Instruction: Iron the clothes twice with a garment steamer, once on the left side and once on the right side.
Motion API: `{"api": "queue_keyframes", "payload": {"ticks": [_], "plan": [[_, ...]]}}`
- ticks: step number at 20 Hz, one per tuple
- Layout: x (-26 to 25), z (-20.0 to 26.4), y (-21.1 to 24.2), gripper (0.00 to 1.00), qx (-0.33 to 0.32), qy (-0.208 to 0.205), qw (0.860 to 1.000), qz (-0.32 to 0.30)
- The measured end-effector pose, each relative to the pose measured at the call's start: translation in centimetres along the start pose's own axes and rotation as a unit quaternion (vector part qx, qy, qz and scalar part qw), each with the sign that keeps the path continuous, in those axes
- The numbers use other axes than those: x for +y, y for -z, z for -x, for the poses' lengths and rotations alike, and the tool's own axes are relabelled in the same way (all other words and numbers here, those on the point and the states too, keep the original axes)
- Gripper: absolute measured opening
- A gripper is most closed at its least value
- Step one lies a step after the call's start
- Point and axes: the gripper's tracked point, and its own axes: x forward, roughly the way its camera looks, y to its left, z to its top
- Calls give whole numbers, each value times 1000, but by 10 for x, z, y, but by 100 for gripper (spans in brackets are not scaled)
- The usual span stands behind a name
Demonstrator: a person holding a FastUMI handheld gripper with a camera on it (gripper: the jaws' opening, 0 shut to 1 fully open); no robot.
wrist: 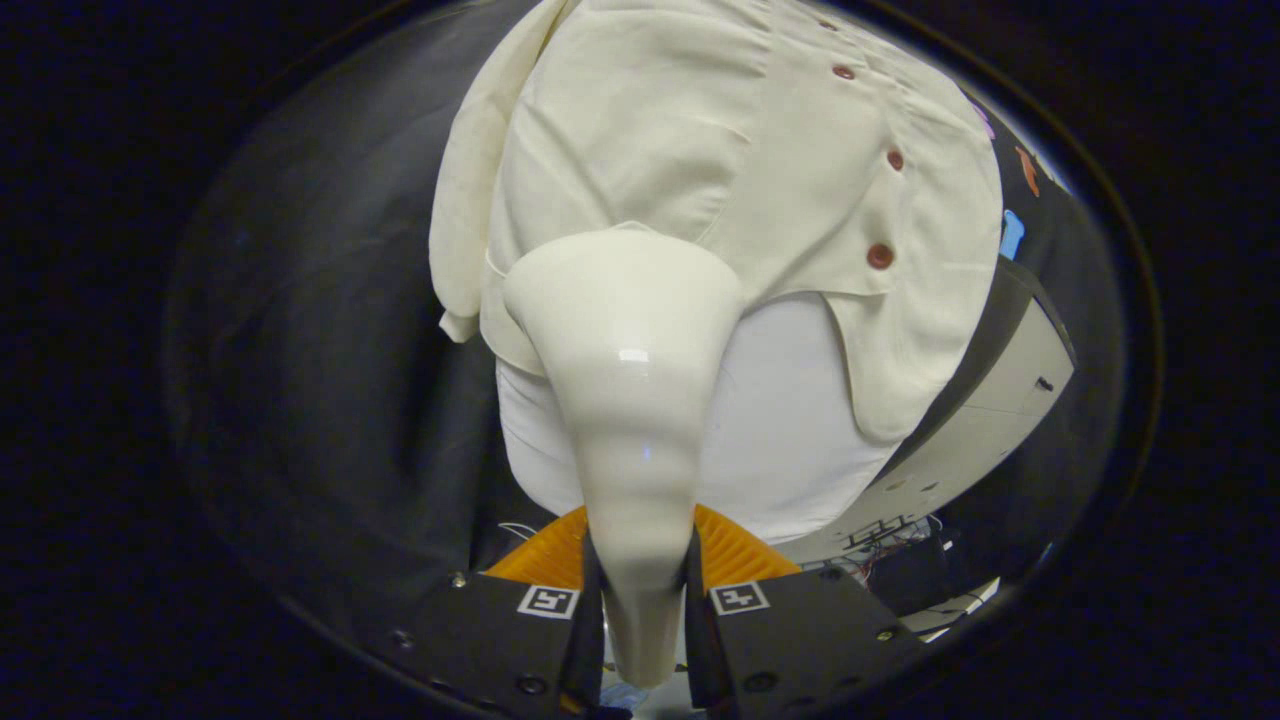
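The gripper (pixel 640 590) pinches the garment steamer (pixel 628 400), its head at the shirt's (pixel 720 150) hem, toward 12 o'clock; which passes remain I cannot tell.

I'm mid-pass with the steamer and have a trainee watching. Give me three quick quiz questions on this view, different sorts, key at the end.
1. True or false: the gripper is shut on the garment steamer, one finger on each side of its handle.
2. Multiple choice: the steamer's wide head sits A) against the cream shirt, near its lower hem, B) flat on a table, C) pointing back at the fingers.
3. Fill in: the shirt's buttons are dark ___ in colour.

Key: 1 true; 2 A; 3 red.
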Motion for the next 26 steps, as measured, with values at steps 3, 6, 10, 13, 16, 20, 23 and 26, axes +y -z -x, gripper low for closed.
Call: {"api": "queue_keyframes", "payload": {"ticks": [3, 6, 10, 13, 16, 20, 23, 26], "plan": [[-13, 22, 1, 33, -1, 4, 1000, -4], [-31, 53, -9, 33, -21, 9, 1000, -15], [-60, 95, -34, 33, -44, 17, 999, -22], [-84, 130, -66, 33, -82, 16, 996, -36], [-106, 164, -100, 33, -122, 18, 991, -41], [-132, 188, -139, 33, -163, 16, 985, -44], [-153, 201, -169, 33, -181, 15, 982, -52], [-172, 204, -202, 33, -203, 19, 977, -65]]}}
